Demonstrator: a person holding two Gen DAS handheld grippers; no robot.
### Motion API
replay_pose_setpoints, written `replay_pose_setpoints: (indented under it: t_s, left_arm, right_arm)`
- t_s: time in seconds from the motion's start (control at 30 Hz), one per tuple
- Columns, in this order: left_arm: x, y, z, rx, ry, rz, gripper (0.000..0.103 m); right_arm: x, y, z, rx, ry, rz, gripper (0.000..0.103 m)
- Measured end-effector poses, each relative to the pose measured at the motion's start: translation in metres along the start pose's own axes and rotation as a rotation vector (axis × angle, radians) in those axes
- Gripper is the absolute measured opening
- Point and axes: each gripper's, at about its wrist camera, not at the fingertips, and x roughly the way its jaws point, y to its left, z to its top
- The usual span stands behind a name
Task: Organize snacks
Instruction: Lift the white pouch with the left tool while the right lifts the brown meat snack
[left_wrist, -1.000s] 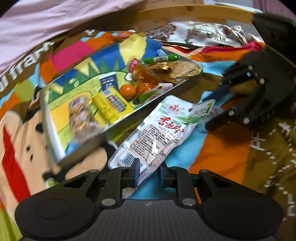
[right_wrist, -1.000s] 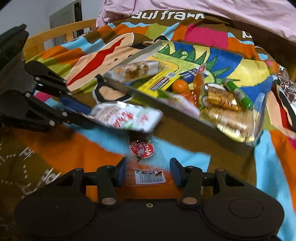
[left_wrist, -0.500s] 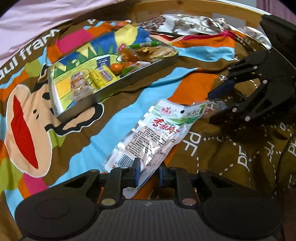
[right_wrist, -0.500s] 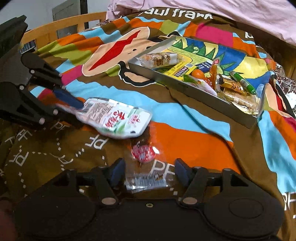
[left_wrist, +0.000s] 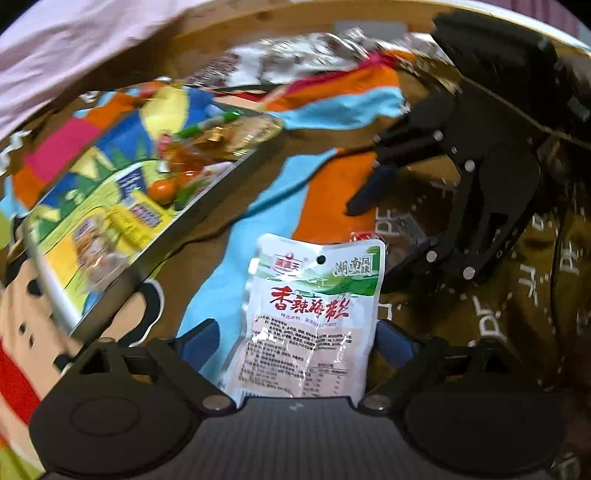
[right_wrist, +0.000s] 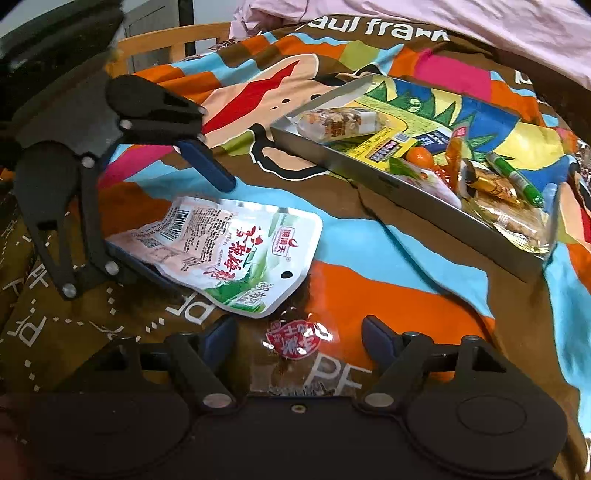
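- Left wrist view: left gripper (left_wrist: 295, 343) jaws opening, white-green snack pouch (left_wrist: 314, 317) between the blue pads, lying loose on the bedspread (left_wrist: 258, 206); pads not pressing it.
- Right wrist view: right gripper (right_wrist: 299, 339) jaws also opening, straddling the small clear packet with red label (right_wrist: 295, 341), not pinching it.
- Metal tray (right_wrist: 424, 199) with other snacks sits just beyond both.
- Handling guess: pouch is light, floppy, slick film; likely slides or folds. Pinch a flat sealed edge, not the puffy middle.
- Small packet: thin and crinkly, flat on soft cloth; pads must dig under an edge.
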Motion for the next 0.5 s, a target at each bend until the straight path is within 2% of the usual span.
replay_pose_setpoints:
  t_s: [0.07, 0.13, 0.17, 0.3, 0.43, 0.5]
  left_arm:
    - [0.010, 0.002, 0.003, 0.027, 0.036, -0.025, 0.095]
    - [0.017, 0.007, 0.003, 0.004, 0.070, -0.055, 0.086]
    - [0.020, 0.010, 0.002, -0.026, 0.077, -0.078, 0.086]
    - [0.013, 0.013, -0.003, -0.120, 0.058, -0.081, 0.080]
    - [0.001, 0.008, -0.009, -0.265, 0.057, -0.023, 0.072]
    - [-0.005, 0.005, -0.012, -0.362, 0.068, 0.012, 0.069]
  right_arm:
    - [0.002, -0.001, -0.001, 0.009, -0.002, -0.002, 0.072]
    - [0.001, 0.001, -0.003, 0.011, -0.010, -0.010, 0.062]
    - [0.000, 0.001, -0.004, 0.014, -0.013, -0.010, 0.054]
    - [-0.003, 0.005, -0.008, 0.044, -0.026, -0.023, 0.053]
    - [-0.010, 0.014, -0.015, 0.084, -0.046, -0.058, 0.052]
    - [-0.014, 0.024, -0.020, 0.063, -0.063, -0.115, 0.051]
